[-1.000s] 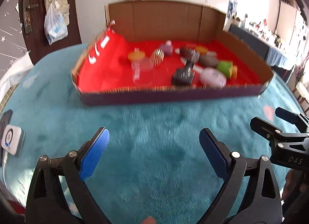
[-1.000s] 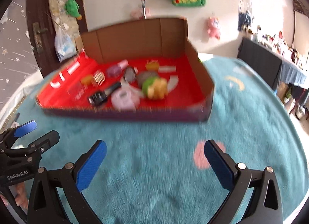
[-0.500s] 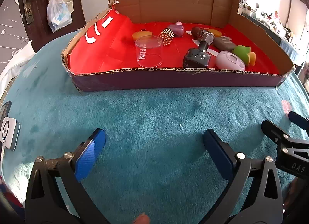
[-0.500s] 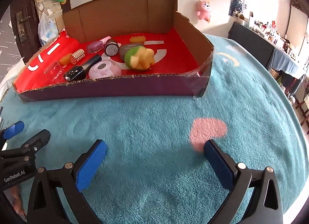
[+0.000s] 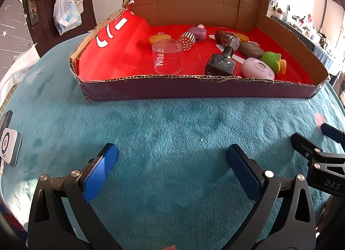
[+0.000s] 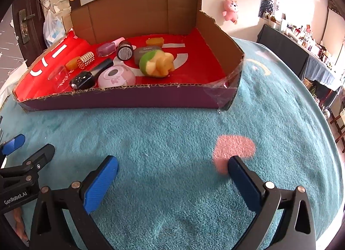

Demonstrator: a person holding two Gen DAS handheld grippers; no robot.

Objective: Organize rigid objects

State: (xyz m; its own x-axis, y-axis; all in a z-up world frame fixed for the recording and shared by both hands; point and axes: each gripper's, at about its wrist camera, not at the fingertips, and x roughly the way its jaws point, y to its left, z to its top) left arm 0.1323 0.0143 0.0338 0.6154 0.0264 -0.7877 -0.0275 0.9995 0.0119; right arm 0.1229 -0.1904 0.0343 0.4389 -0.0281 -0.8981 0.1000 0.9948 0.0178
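Note:
A cardboard box (image 5: 194, 91) with a red lining sits on the teal cloth. In it lie a clear plastic cup (image 5: 167, 58), a dark nail polish bottle (image 5: 221, 63), a pink round case (image 5: 257, 71), a green and yellow toy (image 5: 273, 61), a studded gold cylinder (image 5: 187, 40) and several other small items. The box also shows in the right wrist view (image 6: 129, 98), with the toy (image 6: 156, 64) and pink case (image 6: 116, 78). My left gripper (image 5: 172, 170) is open and empty, well in front of the box. My right gripper (image 6: 173, 174) is open and empty over the cloth.
A small white device (image 5: 8, 146) lies at the cloth's left edge. A pink patch (image 6: 234, 147) marks the cloth near my right gripper. A door with a hanging plastic bag (image 5: 66, 14) stands behind on the left. Cluttered shelves (image 6: 301, 40) stand far right.
Both grippers have come closer to the box, which now looks larger and sharper in both views. Both stay open and empty.

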